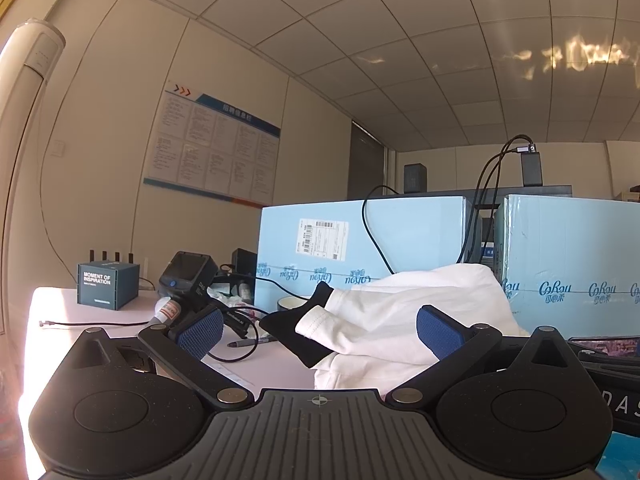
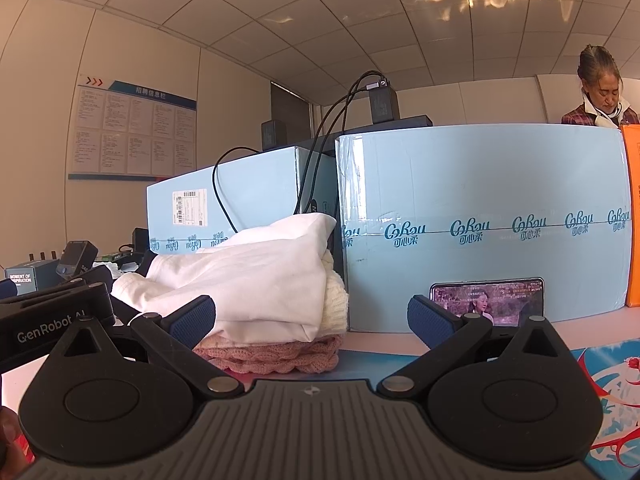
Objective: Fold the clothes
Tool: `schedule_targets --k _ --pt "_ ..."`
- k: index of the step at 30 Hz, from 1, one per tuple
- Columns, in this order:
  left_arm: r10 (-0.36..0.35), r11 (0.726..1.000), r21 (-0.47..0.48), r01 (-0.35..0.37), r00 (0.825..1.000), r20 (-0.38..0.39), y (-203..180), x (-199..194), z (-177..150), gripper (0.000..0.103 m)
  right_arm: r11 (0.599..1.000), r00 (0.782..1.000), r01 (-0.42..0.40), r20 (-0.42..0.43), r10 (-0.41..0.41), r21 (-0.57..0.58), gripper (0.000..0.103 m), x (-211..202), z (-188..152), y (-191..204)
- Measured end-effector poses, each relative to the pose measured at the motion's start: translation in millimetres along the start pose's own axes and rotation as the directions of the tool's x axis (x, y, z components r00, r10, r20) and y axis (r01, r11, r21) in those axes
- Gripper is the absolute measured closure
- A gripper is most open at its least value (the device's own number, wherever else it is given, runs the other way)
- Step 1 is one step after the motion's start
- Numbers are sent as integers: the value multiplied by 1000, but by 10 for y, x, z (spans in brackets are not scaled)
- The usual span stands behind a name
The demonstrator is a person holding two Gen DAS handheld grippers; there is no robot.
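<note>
A stack of folded clothes sits on the table against blue boxes. A white garment [image 2: 256, 280] lies on top, over a cream knit [image 2: 334, 300] and a pink knit [image 2: 280, 354]. In the left wrist view the white garment [image 1: 400, 320] has a black cloth piece [image 1: 296, 328] at its left edge. My left gripper [image 1: 318, 334] is open and empty, level with the pile, close in front of it. My right gripper [image 2: 312, 320] is open and empty, its left finger [image 2: 192, 320] beside the pile's front.
Light blue cartons [image 2: 480, 220] stand behind the pile with black cables [image 2: 320, 140] draped over. A phone [image 2: 488, 300] leans on the right carton. A dark box [image 1: 108, 284], a black device [image 1: 188, 272], a pen [image 1: 252, 342] and cables lie left. A person [image 2: 600, 92] stands behind.
</note>
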State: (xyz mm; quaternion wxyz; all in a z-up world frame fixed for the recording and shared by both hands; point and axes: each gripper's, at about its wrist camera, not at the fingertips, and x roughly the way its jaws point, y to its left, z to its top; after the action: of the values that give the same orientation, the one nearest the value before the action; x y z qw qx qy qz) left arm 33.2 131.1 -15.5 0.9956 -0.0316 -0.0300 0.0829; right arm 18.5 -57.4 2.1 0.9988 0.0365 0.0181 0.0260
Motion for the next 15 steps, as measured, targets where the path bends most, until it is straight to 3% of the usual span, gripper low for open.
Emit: schedule_targets --k 15 --pt "1 1000 -3 -1 1000 -1 8 7 -3 0 1000 1000 -3 -6 3 1 0 9 7 2"
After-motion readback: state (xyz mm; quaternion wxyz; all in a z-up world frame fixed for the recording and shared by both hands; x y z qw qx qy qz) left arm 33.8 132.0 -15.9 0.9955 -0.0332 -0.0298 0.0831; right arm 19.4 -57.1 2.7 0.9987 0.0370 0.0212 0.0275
